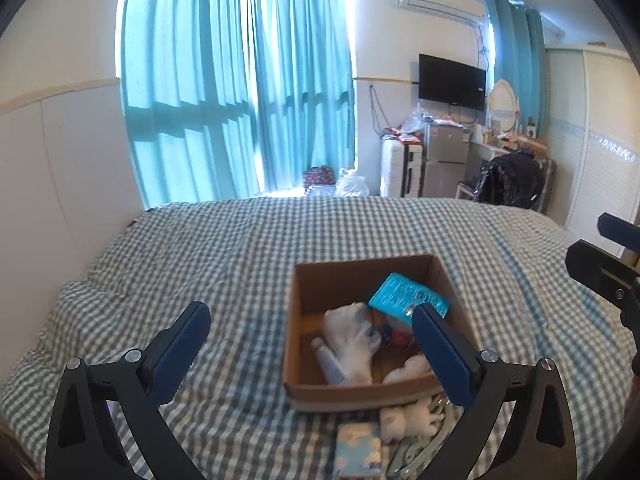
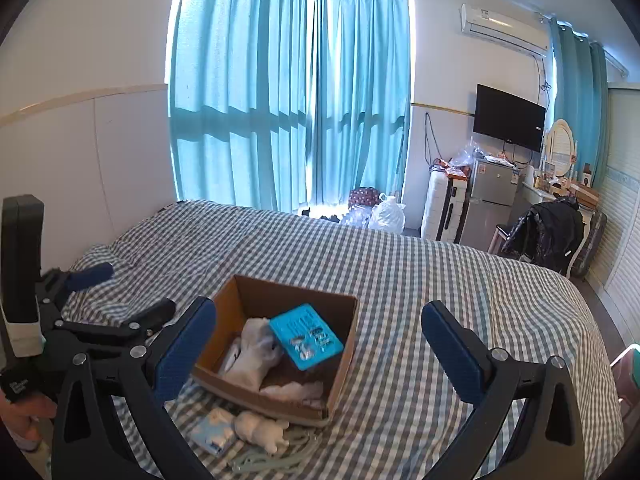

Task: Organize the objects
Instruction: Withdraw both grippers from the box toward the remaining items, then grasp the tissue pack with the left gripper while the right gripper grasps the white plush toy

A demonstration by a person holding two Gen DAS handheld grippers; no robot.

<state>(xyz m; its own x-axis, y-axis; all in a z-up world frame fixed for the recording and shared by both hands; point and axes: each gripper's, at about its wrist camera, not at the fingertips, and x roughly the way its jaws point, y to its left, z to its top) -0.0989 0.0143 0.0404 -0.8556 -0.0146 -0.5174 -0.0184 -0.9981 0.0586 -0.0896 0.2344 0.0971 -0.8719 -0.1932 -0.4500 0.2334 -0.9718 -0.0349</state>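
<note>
A cardboard box sat open-topped on the checked bed, nearer the near edge than the far one. Inside it a blue packet leaned against the right wall, with a white plastic bag and a small tube on the box floor. Just outside the box's near wall lay a white soft toy, a small patterned pack to its left and a pale cord under and beside it.

The left tool hung released, jaws spread wide with nothing between them, its right finger crossing in front of the box's right side. The right tool was likewise released and empty, jaws spanning the box from above.

Left, right and beyond the box the bed lay bare up to its far edge and the left wall. Curtains hung behind the bed.
</note>
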